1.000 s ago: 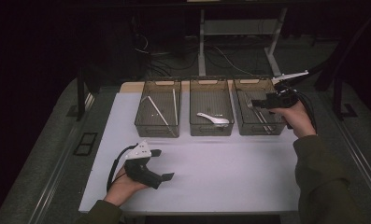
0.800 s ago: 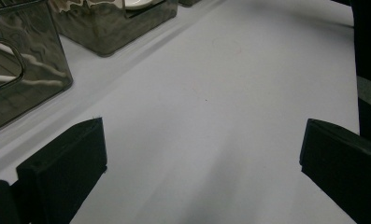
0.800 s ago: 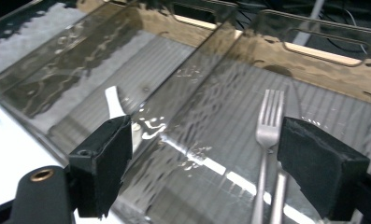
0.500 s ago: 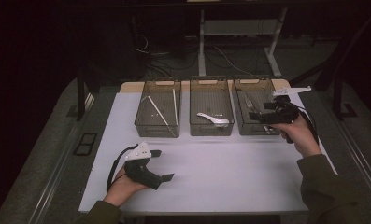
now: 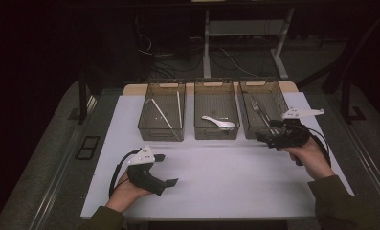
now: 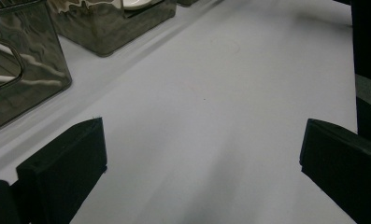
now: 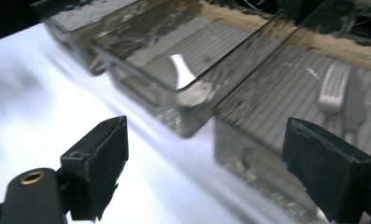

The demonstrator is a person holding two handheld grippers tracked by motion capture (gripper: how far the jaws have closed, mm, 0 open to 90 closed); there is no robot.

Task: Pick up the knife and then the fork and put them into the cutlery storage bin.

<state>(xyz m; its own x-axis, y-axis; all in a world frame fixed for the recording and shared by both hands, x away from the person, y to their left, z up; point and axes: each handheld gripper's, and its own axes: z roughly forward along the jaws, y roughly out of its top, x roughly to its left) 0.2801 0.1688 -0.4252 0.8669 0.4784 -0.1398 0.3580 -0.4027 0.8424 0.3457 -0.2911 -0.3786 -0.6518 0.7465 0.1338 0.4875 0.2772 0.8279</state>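
Observation:
Three dark see-through bins stand in a row at the back of the white table (image 5: pixel 226 177). The left bin (image 5: pixel 160 133) holds white chopsticks (image 5: pixel 161 114), the middle bin (image 5: pixel 216 134) a white spoon (image 5: pixel 218 122), and the right bin (image 5: pixel 258 83) a fork (image 5: pixel 259 110). My right gripper (image 5: pixel 266 134) is at the right bin's front wall, pointing left, open and with nothing in it. Its own view shows the jaws (image 7: pixel 216 163) wide apart before the spoon (image 7: pixel 185 79) and fork (image 7: pixel 335 91). My left gripper (image 5: pixel 167 169) rests on the table at the front left, open and with nothing in it (image 6: pixel 202 163).
Bare white tabletop lies between the two grippers and in front of the bins. The table's front edge runs just behind the left hand. Dark floor, cables and a desk frame lie beyond the bins. A bin wall (image 6: pixel 29 79) stands close at the upper left of the left gripper view.
My right gripper has come back from above the right bin toward the person and slightly down, to the bin's front wall. The left gripper has stayed in place.

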